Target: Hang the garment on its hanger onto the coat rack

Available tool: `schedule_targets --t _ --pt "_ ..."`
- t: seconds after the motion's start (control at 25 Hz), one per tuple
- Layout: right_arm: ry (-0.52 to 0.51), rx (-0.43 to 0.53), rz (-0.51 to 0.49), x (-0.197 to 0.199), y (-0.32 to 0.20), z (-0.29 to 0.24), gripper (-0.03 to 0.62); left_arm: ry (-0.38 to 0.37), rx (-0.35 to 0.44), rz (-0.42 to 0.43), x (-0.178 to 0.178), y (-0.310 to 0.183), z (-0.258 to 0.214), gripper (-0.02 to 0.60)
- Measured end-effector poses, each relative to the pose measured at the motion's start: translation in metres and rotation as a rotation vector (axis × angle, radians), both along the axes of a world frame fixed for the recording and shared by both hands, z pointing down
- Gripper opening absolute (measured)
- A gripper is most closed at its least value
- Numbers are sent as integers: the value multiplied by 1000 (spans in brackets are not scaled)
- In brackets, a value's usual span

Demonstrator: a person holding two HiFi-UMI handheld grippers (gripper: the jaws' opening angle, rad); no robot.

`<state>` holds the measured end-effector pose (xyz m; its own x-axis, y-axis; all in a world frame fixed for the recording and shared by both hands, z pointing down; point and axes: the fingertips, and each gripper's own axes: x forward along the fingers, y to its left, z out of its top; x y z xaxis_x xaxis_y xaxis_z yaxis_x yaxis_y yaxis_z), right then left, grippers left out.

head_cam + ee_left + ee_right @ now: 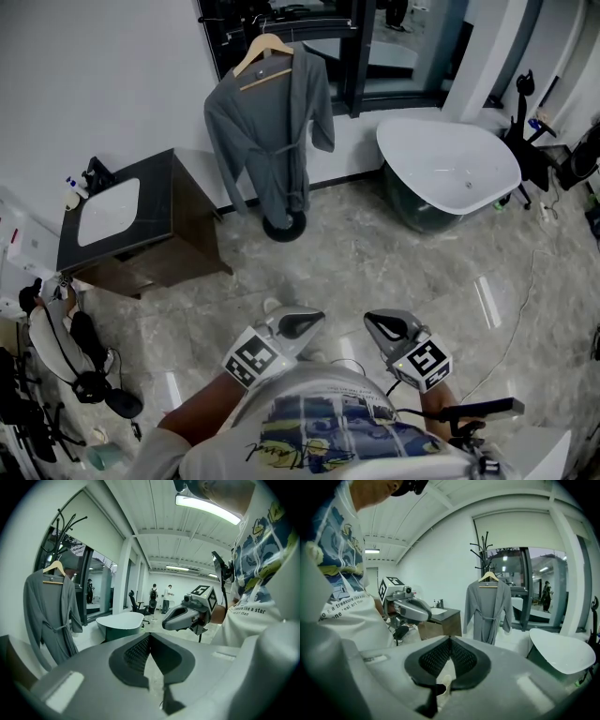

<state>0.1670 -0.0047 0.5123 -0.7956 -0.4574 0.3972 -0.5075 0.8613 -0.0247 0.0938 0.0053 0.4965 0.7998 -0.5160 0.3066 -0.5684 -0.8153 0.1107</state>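
A grey robe [272, 141] hangs on a wooden hanger [264, 49] from the black coat rack [281, 225] by the far wall. It also shows in the left gripper view as the grey robe [49, 616] and in the right gripper view as the grey robe [488, 611]. Both grippers are held close to the person's chest, far from the rack. My left gripper [314, 321] is shut with nothing in it. My right gripper [373, 323] is shut and empty too; its jaw tips meet.
A dark vanity with a white sink [108, 211] stands left of the rack. A white bathtub [450, 164] sits to the right. A cable [525, 309] trails over the marble floor. Bags and gear [66, 366] lie at the left edge.
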Motion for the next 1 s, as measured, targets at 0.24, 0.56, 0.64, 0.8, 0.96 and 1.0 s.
schedule_targets --t 0.24,0.56,0.64,0.8,0.96,1.0 --pt "28 18 -20 -7 0 -3 2 2 -7 -6 -5 -1 3 2" --pt "43 21 -35 -18 -13 -1 2 15 0 -25 -20 -18 2 2" --pt "47 20 -27 -25 -23 -2 2 20 -7 -26 -27 -27 4 2" --pt "75 9 -1 -29 -42 0 2 26 1 -20 -40 -49 -1 3" --pt "86 15 -7 -52 -70 0 2 46 19 -28 -62 -80 -5 3" --pt "86 16 -10 -60 -77 1 2 50 13 -31 -69 -86 -4 3"
